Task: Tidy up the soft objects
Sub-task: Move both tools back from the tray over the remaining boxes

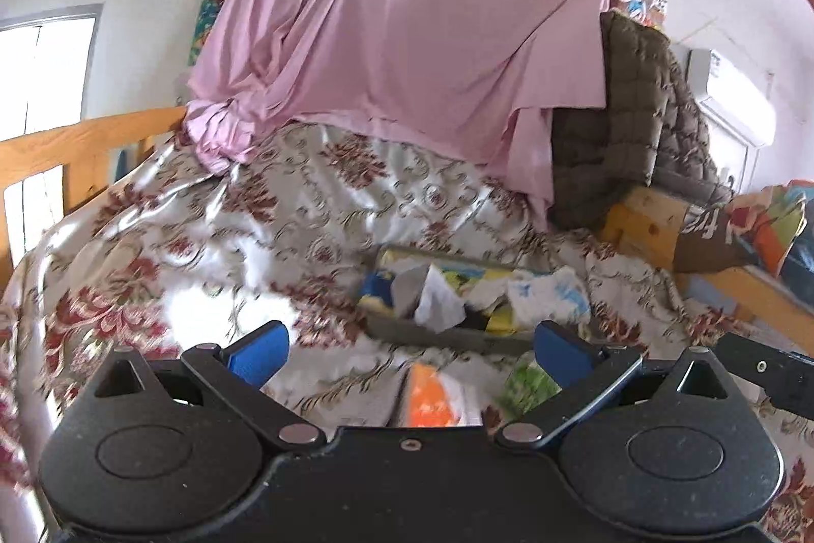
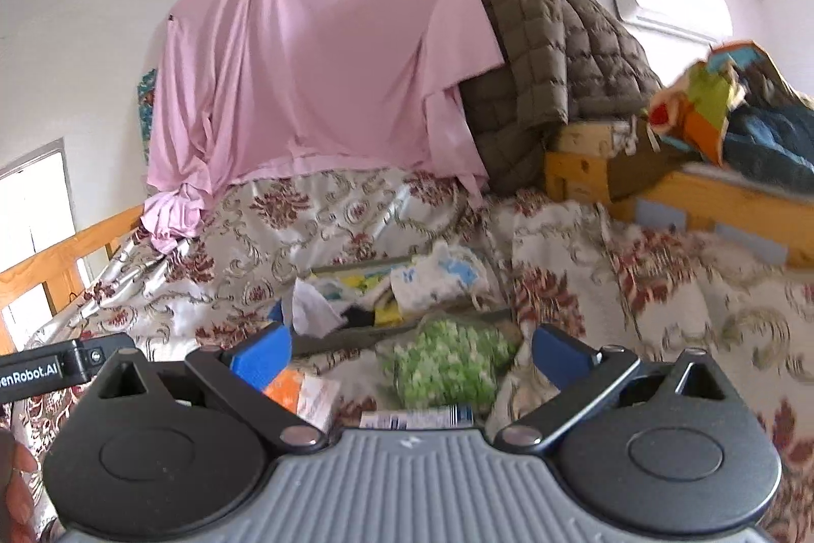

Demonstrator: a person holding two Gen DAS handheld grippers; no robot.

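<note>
The orange packet [image 1: 430, 395] is half hidden behind the left claw's [image 1: 409, 352] black body. The green knitted thing [image 1: 529, 382] is blurred, partly behind a blue finger. The pieces in the grey tray [image 2: 356, 337] are too jumbled to sort. A small box [image 2: 417, 418] is cut off by the right claw's [image 2: 412, 352] body.

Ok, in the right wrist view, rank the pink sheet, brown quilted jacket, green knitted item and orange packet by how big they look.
1. pink sheet
2. brown quilted jacket
3. green knitted item, though it lies nearer the camera
4. orange packet, partly hidden by the gripper
</note>
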